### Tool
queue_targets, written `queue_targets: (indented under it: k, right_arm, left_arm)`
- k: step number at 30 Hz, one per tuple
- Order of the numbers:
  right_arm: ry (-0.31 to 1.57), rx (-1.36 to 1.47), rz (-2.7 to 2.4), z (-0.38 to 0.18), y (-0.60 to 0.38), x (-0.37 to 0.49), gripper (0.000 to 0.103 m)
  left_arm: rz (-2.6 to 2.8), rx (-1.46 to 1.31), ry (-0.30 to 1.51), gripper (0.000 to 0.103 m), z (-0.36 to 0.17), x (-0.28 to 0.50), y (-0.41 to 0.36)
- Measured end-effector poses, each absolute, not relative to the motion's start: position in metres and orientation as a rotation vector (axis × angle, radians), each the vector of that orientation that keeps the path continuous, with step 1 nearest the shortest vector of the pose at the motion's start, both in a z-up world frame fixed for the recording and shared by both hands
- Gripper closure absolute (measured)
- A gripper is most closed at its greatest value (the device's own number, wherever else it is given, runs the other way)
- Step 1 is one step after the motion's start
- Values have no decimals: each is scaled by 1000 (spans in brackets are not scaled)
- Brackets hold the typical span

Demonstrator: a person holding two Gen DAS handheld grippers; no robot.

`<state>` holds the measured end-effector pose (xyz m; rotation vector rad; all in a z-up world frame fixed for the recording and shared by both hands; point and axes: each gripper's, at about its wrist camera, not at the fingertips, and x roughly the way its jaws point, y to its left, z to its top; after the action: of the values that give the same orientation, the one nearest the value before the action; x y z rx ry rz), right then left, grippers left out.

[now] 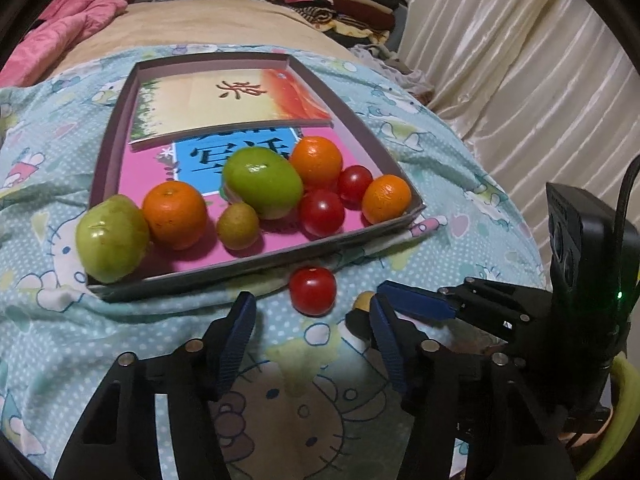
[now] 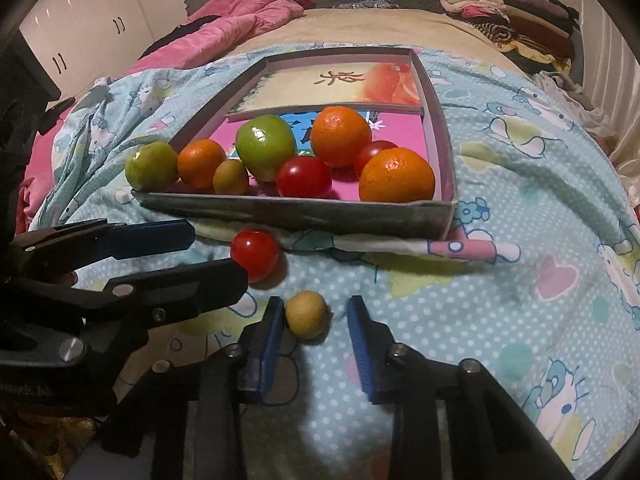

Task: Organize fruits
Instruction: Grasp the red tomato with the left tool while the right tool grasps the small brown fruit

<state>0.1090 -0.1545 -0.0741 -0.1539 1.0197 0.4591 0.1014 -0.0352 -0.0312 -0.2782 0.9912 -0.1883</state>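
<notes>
A shallow cardboard tray lies on the bed and holds several fruits: green ones, oranges, red tomatoes and a small brownish fruit. A loose red tomato lies on the sheet in front of the tray. A small yellow fruit lies nearer. My left gripper is open just behind the tomato. My right gripper is open, its fingers on either side of the yellow fruit, the left pad close to it. The right gripper also shows in the left wrist view.
The light blue cartoon-print sheet covers the bed. A pink quilt lies at the far left, and folded clothes are stacked at the far right. A cream curtain hangs on the right. White cupboards stand at the back left.
</notes>
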Motion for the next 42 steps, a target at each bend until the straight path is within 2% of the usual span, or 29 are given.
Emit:
queue_targets:
  k: [2, 4, 17, 22, 24, 31, 42]
  right_arm:
    - [1018, -155, 465, -74, -154, 109, 72]
    - [1018, -160, 466, -74, -153, 108, 78]
    - [1016, -180, 460, -73, -154, 105, 80]
    - [1028, -206, 449, -77, -150, 106, 80]
    - [1029, -206, 448, -77, -150, 106, 80]
    - [1020, -170, 457, -73, -155, 107, 80]
    - [896, -66, 507, -45, -168, 102, 80]
  left_arm:
    - [-193, -267, 1000, 47, -34, 103, -38]
    - [-194, -262, 1010, 49, -37, 106, -39]
    - [-202, -283, 1040, 57, -51, 123, -36]
    - [-191, -260, 1043, 66, -53, 126, -38]
    - [-187, -250, 1040, 74, -52, 127, -38]
    - [-206, -263, 1011, 75, -40, 121, -34]
    - [-157, -242, 876, 75, 0, 97, -15]
